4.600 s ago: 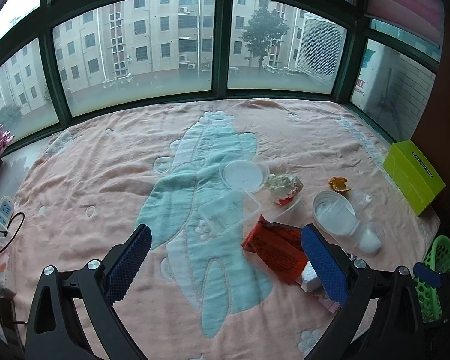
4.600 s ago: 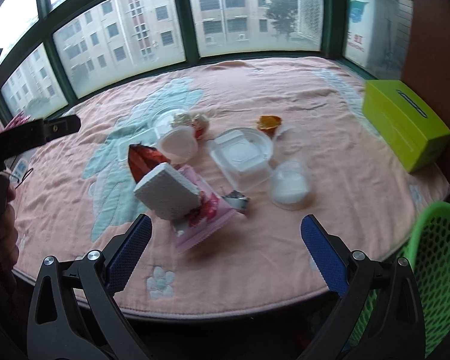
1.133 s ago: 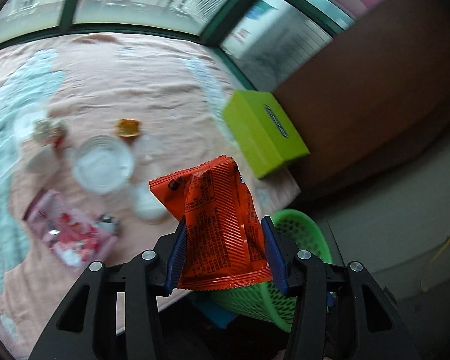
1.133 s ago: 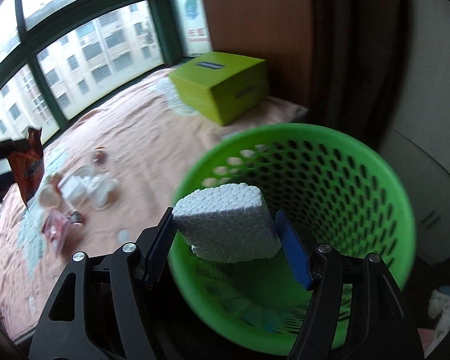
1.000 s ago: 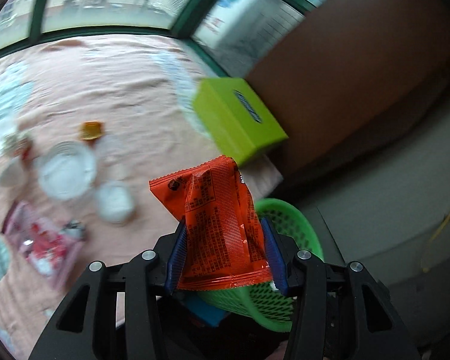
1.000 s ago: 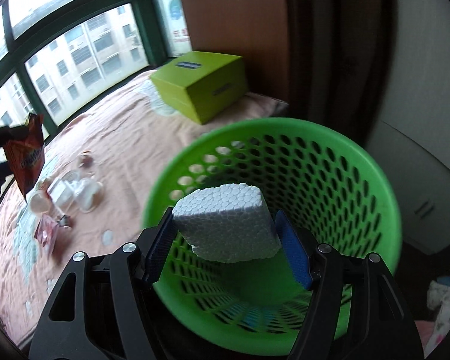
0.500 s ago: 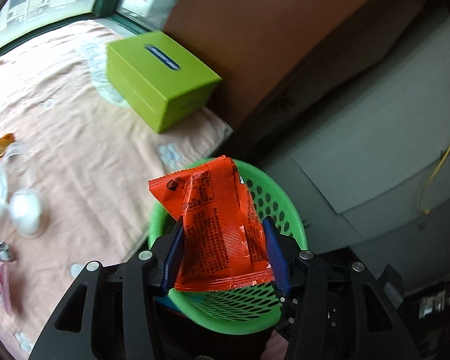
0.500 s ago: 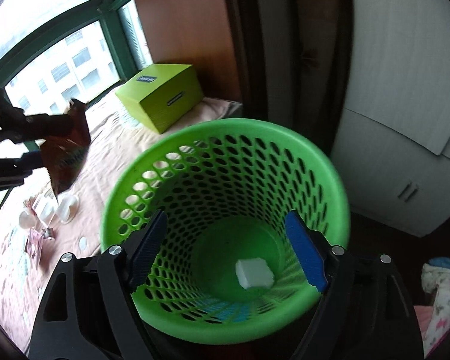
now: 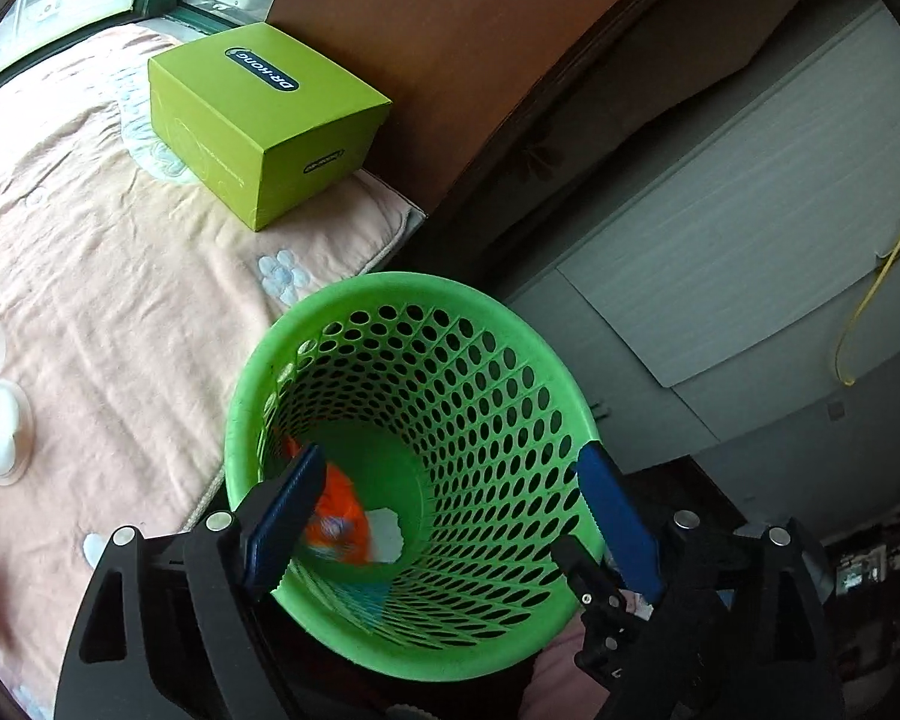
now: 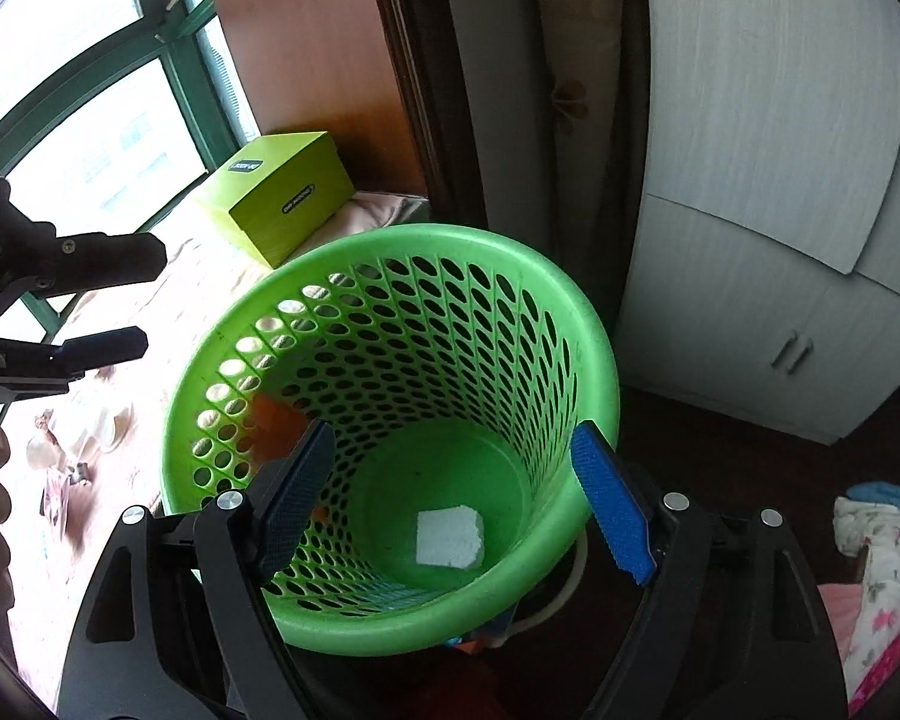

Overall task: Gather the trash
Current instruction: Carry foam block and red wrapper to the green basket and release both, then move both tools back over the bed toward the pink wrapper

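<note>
Dropping trash into green basket (image 9: 402, 300).
Both fingers spread wide, empty, above rim for clean release; orange wrapper (image 9: 336, 510) and foam block (image 10: 449, 537) below, inside basket.

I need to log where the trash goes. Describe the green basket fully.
The green basket is a round, bright green bin that looks like plastic, its wall pierced all over with oval holes, its rim thick and smooth, its floor solid. It stands upright beside the blanket-covered surface, below both open grippers. Inside, a white foam piece lies on the floor and an orange wrapper, blurred, is low against the wall. Something blue shows through the lower holes; I cannot tell what.
</note>
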